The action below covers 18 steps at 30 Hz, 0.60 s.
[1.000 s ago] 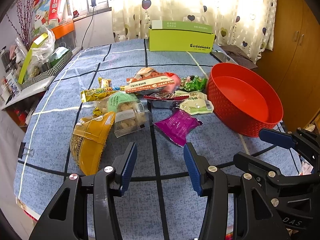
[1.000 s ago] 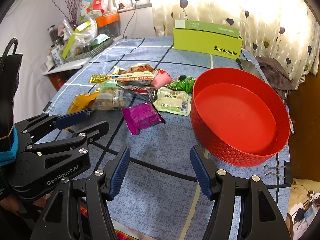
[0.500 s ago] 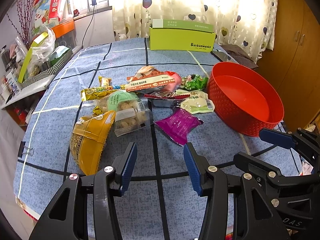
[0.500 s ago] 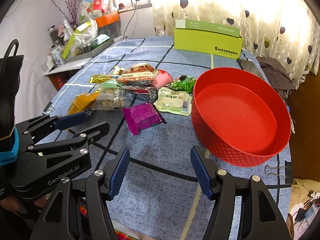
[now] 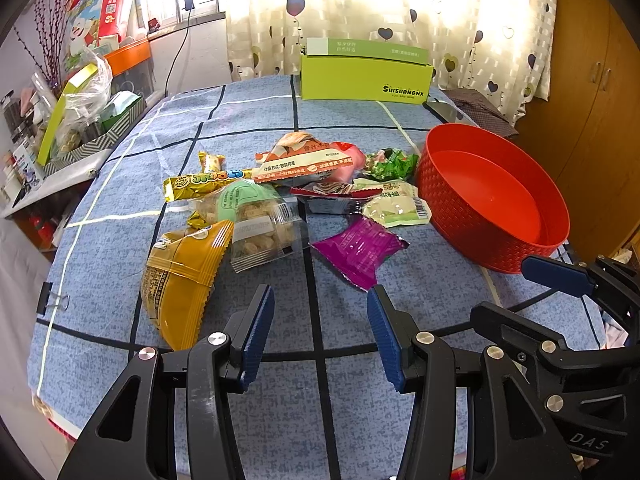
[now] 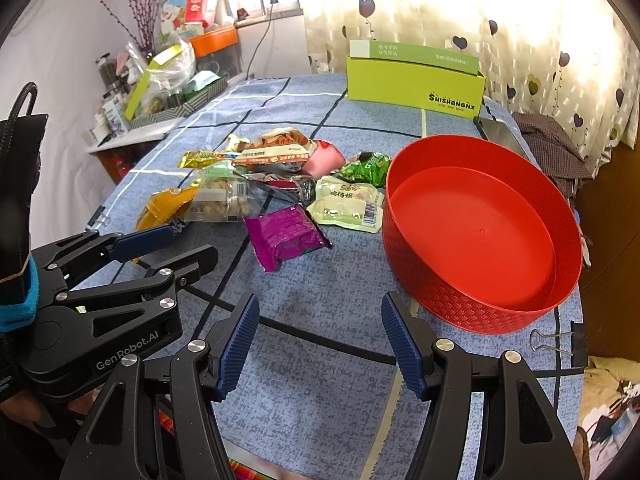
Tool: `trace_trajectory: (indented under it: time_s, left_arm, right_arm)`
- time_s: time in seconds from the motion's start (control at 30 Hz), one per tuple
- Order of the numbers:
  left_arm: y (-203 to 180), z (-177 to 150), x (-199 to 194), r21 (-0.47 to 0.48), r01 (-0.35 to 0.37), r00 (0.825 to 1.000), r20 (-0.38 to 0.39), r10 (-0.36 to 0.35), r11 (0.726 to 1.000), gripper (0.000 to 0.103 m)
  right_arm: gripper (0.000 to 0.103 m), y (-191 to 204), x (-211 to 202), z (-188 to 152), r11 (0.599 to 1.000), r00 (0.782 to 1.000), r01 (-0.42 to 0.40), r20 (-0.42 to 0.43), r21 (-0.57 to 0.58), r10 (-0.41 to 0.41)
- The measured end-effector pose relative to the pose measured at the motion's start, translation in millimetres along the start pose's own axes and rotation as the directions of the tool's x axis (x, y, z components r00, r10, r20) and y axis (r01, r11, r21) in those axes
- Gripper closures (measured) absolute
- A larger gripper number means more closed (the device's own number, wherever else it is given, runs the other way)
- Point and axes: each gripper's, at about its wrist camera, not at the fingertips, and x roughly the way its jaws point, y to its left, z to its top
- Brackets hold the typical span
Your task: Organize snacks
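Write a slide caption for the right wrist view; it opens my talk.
Open right gripper hovers before scattered snack packets beside an empty red basket.

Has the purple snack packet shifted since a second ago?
No. The purple snack packet lies in the same spot, on the dark tablecloth stripe left of the red basket, untouched.

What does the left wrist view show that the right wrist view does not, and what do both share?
Only the left wrist view: the whole yellow bag and a clip at the table's left edge. Only the right wrist view: a blue wristband and a clip by the red basket. Both share the basket, purple packet, green box and both open, empty grippers.
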Motion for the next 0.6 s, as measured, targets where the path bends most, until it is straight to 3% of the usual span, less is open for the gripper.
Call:
trace_trajectory:
  time_s: [0.6]
  left_arm:
    - [2.8,-0.3,1.3,-0.014,-0.036,0.999,-0.003,0.036,0.999,0.053]
  right_arm:
    - [0.035,-0.9,-4.9,1.4,1.000,0.999,-0.017,0.036,-0.008,0.017]
